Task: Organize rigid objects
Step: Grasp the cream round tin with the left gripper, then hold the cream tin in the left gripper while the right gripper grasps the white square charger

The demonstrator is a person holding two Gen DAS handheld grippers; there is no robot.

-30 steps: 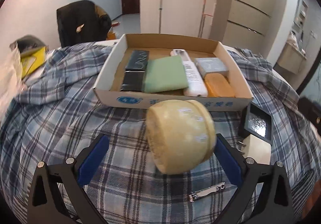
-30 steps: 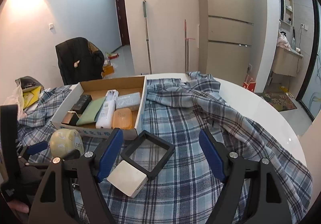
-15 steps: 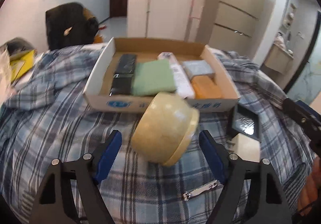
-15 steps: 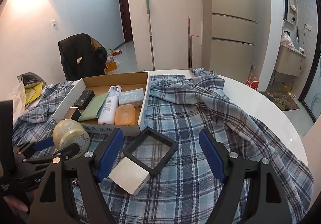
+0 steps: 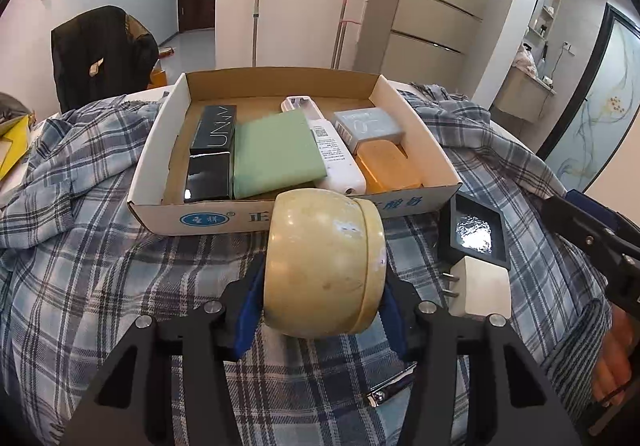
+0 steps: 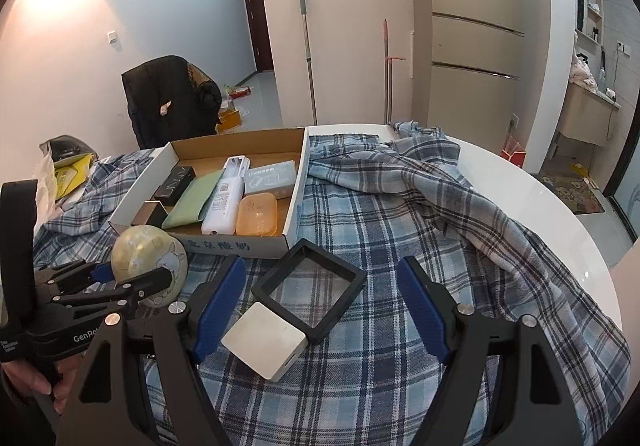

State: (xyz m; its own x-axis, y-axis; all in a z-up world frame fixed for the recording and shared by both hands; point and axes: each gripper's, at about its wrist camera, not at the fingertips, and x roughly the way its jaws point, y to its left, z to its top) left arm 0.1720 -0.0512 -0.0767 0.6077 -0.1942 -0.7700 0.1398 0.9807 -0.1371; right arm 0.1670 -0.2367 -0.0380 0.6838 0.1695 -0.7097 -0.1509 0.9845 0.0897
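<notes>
A round cream-yellow jar (image 5: 324,266) lies on its side on the plaid cloth, just in front of the cardboard box (image 5: 160,182). My left gripper (image 5: 322,286) is closing on the jar, and its blue pads (image 5: 250,306) touch it on both sides. The right wrist view shows the same jar (image 6: 150,266) between the left gripper's (image 6: 136,274) fingers. My right gripper (image 6: 322,270) stands open above a black square frame (image 6: 308,290) and a white charger (image 6: 264,342), holding nothing.
The box (image 6: 298,182) holds a black carton (image 5: 214,130), a green pad (image 5: 276,154), a white remote (image 5: 336,154), a grey packet (image 5: 368,126) and an orange case (image 5: 388,162). A nail clipper (image 5: 390,386) lies near me. The white table rim (image 6: 560,198) shows on the right.
The left jaws have narrowed from wide open until the pads meet the jar. The jar has rolled so that its lid faces right. The right gripper has not moved.
</notes>
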